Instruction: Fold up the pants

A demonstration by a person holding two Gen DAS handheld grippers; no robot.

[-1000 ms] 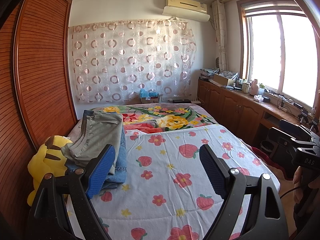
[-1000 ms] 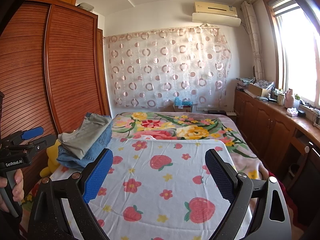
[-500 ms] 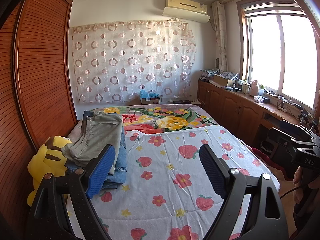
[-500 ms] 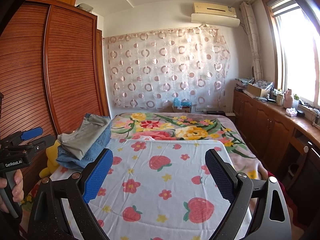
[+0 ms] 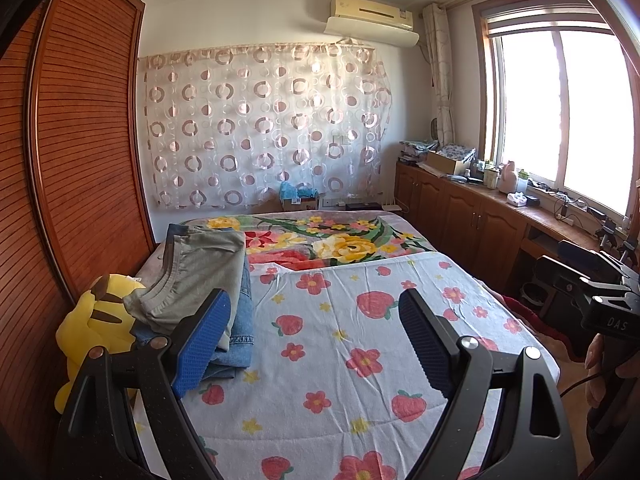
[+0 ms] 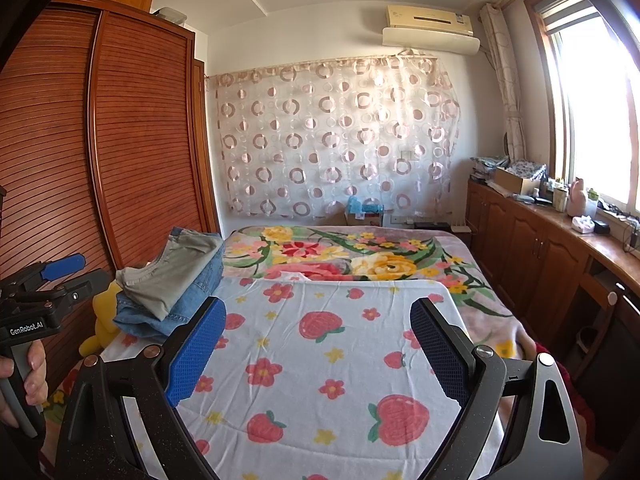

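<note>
Folded grey-green pants (image 5: pixel 196 276) lie on top of folded blue jeans (image 5: pixel 238 332) in a stack at the left side of the bed; the stack also shows in the right wrist view (image 6: pixel 172 276). My left gripper (image 5: pixel 314 320) is open and empty above the strawberry-print sheet (image 5: pixel 340 368), its left finger just in front of the stack. My right gripper (image 6: pixel 318 328) is open and empty above the same sheet (image 6: pixel 328 360), right of the stack. Each gripper's handle shows at the edge of the other's view.
A yellow plush toy (image 5: pixel 100 320) sits between the stack and the slatted wooden wardrobe (image 5: pixel 80 160) on the left. A floral blanket (image 5: pixel 340 240) covers the far bed. Wooden cabinets (image 5: pixel 472 220) with clutter run under the window on the right.
</note>
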